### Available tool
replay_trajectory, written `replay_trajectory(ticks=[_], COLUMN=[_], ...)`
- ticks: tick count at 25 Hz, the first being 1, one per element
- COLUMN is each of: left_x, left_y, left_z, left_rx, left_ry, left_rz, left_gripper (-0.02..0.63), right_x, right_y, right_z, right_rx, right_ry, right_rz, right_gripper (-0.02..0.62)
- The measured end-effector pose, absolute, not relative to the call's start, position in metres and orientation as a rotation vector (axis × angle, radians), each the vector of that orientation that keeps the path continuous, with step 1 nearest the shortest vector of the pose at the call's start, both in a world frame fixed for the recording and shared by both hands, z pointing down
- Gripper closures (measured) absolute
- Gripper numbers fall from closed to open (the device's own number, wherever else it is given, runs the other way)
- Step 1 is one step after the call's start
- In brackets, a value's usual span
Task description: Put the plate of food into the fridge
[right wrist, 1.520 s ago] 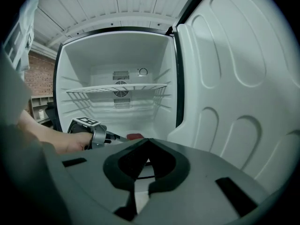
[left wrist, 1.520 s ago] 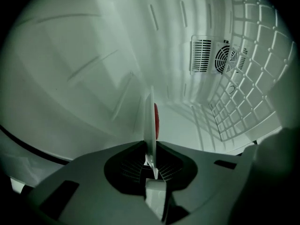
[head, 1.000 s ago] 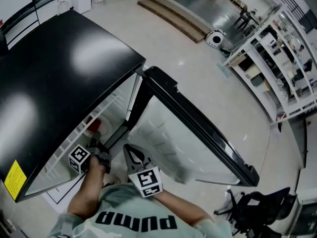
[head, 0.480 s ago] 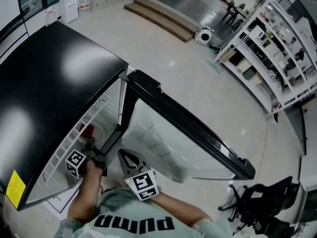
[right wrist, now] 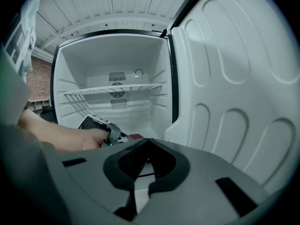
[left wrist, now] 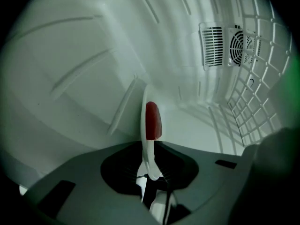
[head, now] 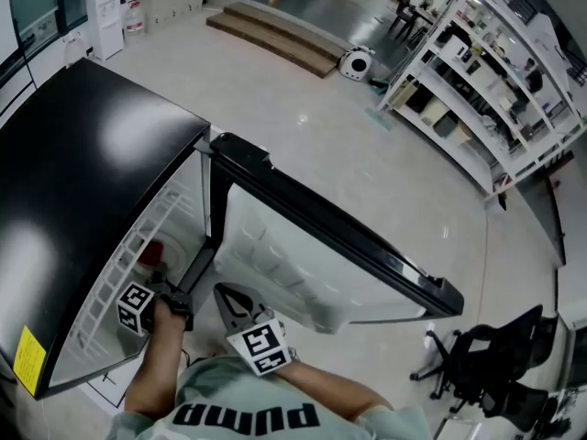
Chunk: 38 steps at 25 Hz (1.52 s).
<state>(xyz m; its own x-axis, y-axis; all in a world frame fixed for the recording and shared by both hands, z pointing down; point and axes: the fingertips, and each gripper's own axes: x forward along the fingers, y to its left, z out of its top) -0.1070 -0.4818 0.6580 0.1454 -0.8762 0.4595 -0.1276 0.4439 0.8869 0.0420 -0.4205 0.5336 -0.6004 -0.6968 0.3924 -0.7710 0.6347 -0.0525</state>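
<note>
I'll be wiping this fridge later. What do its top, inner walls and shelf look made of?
Top: glossy black, painted metal or plastic; bright reflections.
Inner walls: white moulded plastic, likely; pressed ribs.
Shelf: white coated wire, seemingly; thin grid bars.

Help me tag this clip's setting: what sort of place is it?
Probably a lab or workshop hall, not a home kitchen: long white shelving racks, a black office chair, and the fridge standing on a wide polished floor.

A black office chair (head: 486, 360) stands lower right, white shelving racks (head: 477, 71) upper right, and a low wooden platform (head: 275, 33) top centre, a round white device (head: 355, 63) beside it.
</note>
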Motion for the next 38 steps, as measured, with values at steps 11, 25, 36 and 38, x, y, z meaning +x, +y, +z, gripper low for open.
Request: replay_trajectory(ticks=[11, 25, 36, 38], left_x=[-0.116, -0.115, -0.106, -0.105], left_y=[-0.474, -0.457, -0.450, -0.442], left_z=[0.646, 0.655, 0.657, 0.651], left_rx=[1.100, 1.396, 1.514, 1.544], left_ry=[-1.462, -1.743, -1.842, -1.850], left_rz=[-0.431, 0.078, 0.274, 0.281], left_gripper=[0.393, 0.391, 0.392, 0.393], right_x=[0.038, 0.042, 0.041, 0.042], right_y=[-0.413, -0.406, -0.393, -0.385], right_z=[0.527, 0.523, 0.516, 0.514], right_rx=[1.188, 1.190, 1.176, 1.182], right_ry=[-2.532, -2.560, -2.608, -2.604], right_rz=[0.329, 0.328, 0.280, 0.295], right_gripper=[0.591, 0.591, 0.591, 0.591])
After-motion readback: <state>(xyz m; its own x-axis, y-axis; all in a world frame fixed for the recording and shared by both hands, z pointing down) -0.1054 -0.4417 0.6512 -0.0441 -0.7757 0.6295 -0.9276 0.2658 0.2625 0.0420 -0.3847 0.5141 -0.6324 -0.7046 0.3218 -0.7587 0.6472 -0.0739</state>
